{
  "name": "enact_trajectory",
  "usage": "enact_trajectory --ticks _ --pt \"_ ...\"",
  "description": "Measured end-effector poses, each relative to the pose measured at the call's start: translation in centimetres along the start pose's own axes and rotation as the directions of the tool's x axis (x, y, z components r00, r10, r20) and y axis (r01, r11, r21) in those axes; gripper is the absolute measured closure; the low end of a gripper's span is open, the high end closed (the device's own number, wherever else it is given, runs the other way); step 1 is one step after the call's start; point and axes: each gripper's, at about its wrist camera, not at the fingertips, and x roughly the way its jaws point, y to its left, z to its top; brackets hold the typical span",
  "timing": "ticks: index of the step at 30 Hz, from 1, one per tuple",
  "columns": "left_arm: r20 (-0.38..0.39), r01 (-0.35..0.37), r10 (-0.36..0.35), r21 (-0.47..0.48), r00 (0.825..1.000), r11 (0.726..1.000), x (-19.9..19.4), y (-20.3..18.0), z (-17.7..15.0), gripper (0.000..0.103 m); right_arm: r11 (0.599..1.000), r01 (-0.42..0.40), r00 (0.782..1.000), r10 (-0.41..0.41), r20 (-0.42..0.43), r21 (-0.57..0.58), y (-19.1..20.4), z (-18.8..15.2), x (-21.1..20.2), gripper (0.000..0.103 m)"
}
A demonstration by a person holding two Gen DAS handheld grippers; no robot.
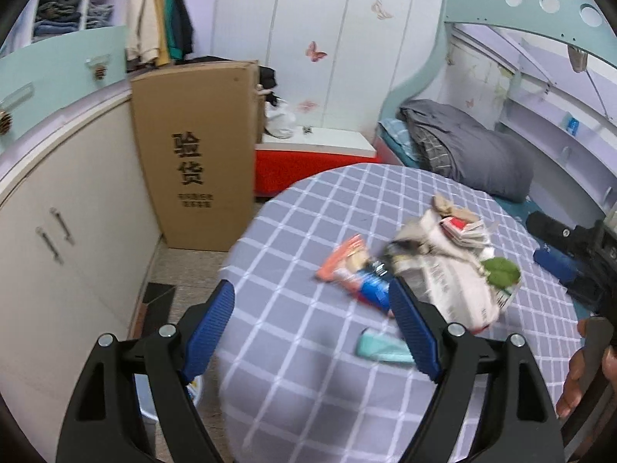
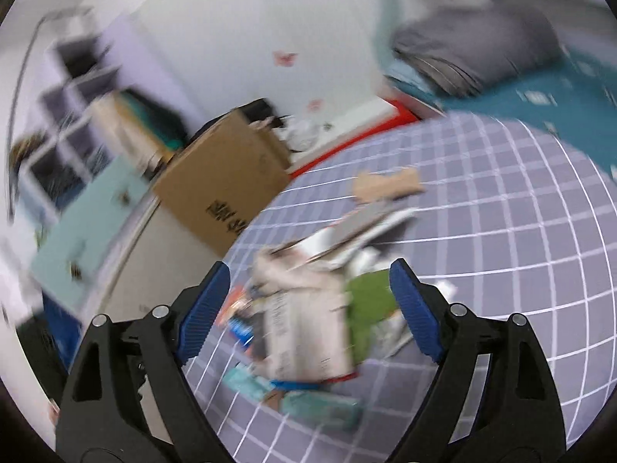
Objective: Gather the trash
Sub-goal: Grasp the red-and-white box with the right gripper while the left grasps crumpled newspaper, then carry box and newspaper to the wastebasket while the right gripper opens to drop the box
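A heap of trash lies on a round table with a grey checked cloth (image 1: 308,386): crumpled newspaper (image 1: 451,274), an orange and blue snack wrapper (image 1: 354,270), a green piece (image 1: 501,270), small boxes (image 1: 462,227), brown card scraps (image 1: 443,202) and a teal packet (image 1: 380,349). My left gripper (image 1: 312,308) is open and empty above the table's near left edge. My right gripper (image 2: 308,301) is open and empty, hovering over the newspaper (image 2: 304,328), green piece (image 2: 366,305) and teal packet (image 2: 320,405). The right wrist view is blurred.
A tall cardboard box (image 1: 200,154) stands on the floor left of the table beside cream cabinets (image 1: 69,250). A red and white box (image 1: 312,158) sits behind. A bed with a grey duvet (image 1: 474,150) lies to the right.
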Motion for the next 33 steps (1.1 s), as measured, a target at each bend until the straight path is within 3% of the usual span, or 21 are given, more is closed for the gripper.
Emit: enact_trajectory --ticks 4,8,11,14,16,19,22,26,28,29,30,31,33 --pt "-0.019 0.027 -0.027 0.014 0.999 1.0 2.4 -1.9 1.7 0.023 0.993 -0.006 0.999 0.012 -0.049 0.116 -3.1 1.7 2.3 0.019" --pt "-0.047 0.044 -0.042 0.042 0.998 0.998 4.6 -3.5 3.0 0.023 0.981 -0.007 0.983 0.042 -0.178 0.194 -4.4 2.6 7.0 0.019" --pt "-0.067 0.058 -0.054 0.058 0.996 0.997 5.7 -4.2 3.5 0.023 0.961 -0.027 0.973 0.089 -0.214 0.274 -5.4 2.6 8.9 0.019" --pt "-0.078 0.08 -0.073 0.08 0.994 0.994 6.9 -5.2 4.0 0.023 0.957 -0.057 0.974 0.116 -0.195 0.284 -5.5 3.0 9.4 0.023" --pt "-0.083 0.101 -0.094 0.083 0.992 0.991 7.6 -5.7 4.2 0.023 0.954 -0.072 0.97 0.135 -0.202 0.292 -5.6 3.1 9.9 0.055" --pt "-0.093 0.15 -0.142 0.089 0.986 0.985 8.7 -6.6 4.6 0.023 0.949 -0.095 0.965 0.162 -0.207 0.299 -6.0 3.1 10.1 0.081" --pt "-0.109 0.174 -0.164 0.088 0.98 0.981 9.8 -7.3 5.0 0.023 0.956 -0.116 0.97 0.167 -0.175 0.268 -5.9 3.3 9.0 0.09" --pt "-0.144 0.193 -0.175 0.123 0.974 0.973 11.6 -9.0 5.3 0.023 0.978 -0.111 0.985 0.132 -0.113 0.177 -4.7 4.0 6.9 0.093" --pt "-0.171 0.197 -0.173 0.137 0.97 0.971 12.4 -9.3 5.3 0.031 0.986 -0.095 0.99 0.108 -0.095 0.135 -4.3 4.2 6.5 0.093" --pt "-0.189 0.185 -0.156 0.147 0.97 0.972 13.0 -9.6 5.2 0.05 0.991 -0.083 0.992 0.092 -0.085 0.108 -4.1 4.2 6.1 0.093" --pt "-0.202 0.18 -0.148 0.149 0.968 0.972 13.3 -9.6 5.2 0.062 0.992 -0.078 0.993 0.086 -0.083 0.095 -3.6 4.2 6.2 0.093" --pt "-0.215 0.187 -0.155 0.141 0.964 0.972 13.5 -9.6 5.0 0.064 0.993 -0.077 0.993 0.084 -0.082 0.089 -3.5 4.2 6.2 0.093" --pt "-0.206 0.187 -0.159 0.125 0.966 0.974 13.4 -9.3 4.9 0.078 0.994 -0.076 0.993 0.083 -0.083 0.081 -3.3 4.1 6.1 0.093"
